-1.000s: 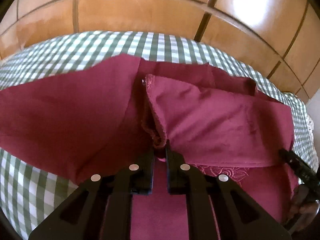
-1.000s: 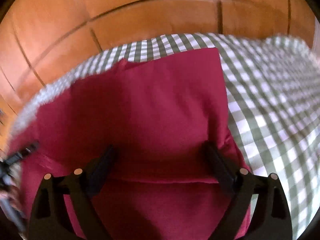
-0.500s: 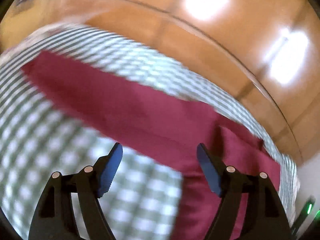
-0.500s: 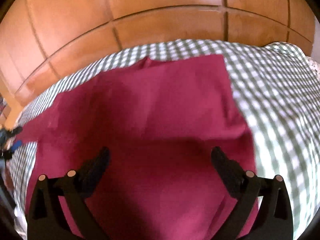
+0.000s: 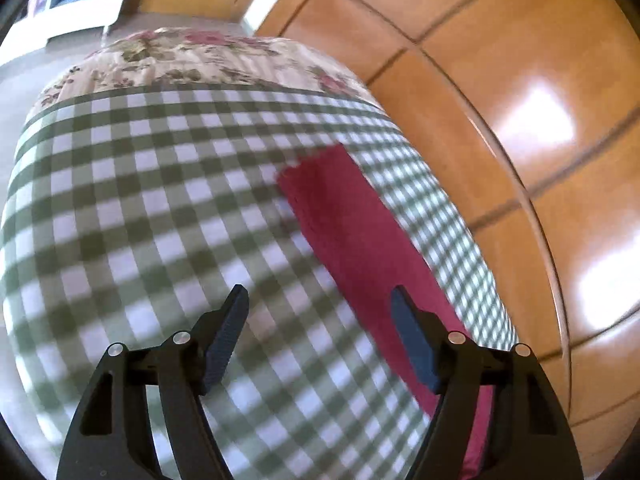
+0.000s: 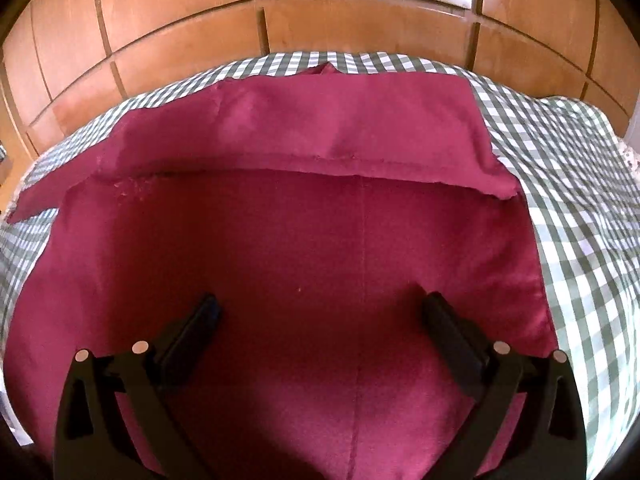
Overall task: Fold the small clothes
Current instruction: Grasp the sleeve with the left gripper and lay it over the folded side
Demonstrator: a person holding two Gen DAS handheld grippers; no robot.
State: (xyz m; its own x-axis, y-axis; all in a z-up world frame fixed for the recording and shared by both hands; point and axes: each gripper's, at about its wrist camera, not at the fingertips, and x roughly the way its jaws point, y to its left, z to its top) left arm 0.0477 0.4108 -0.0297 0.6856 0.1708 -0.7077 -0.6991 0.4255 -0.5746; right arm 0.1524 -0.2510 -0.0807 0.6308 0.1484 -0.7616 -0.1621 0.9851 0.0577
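**Left gripper off the fold, right gripper spread wide over the garment**

Left gripper [image 5: 318, 304]: jaws apart with nothing between them, just been opening from the near-shut pinch of a second ago on the garment's folded edge; no longer over the cloth's middle but swung out to the side, hanging above bare checked tablecloth [image 5: 132, 208]; view rolled, blurred with motion; only a narrow strip of the maroon garment [image 5: 352, 232] now in sight, running past the right-hand finger [image 5: 412, 344], against a full spread of red a second ago; floral cloth [image 5: 208, 60] newly showing beyond the far end of the check; wooden panelling [image 5: 520, 100] along the right.

Right gripper [image 6: 318, 308]: jaws at their widest, just been opening a little further, empty, poised over the garment [image 6: 320, 248]; whether the fingertips [image 6: 206, 312] touch the fabric cannot be told; shifted slightly back compared with a second ago, more of the cloth in frame.

Garment: flat on the checked tablecloth [image 6: 560, 160], far part folded over toward the near side as a broad band [image 6: 340, 120] with a raw hem across; a centre seam down the lower layer; one sleeve end out at the left; wooden panelling [image 6: 180, 20] behind; left gripper, in this view a second ago, now gone.
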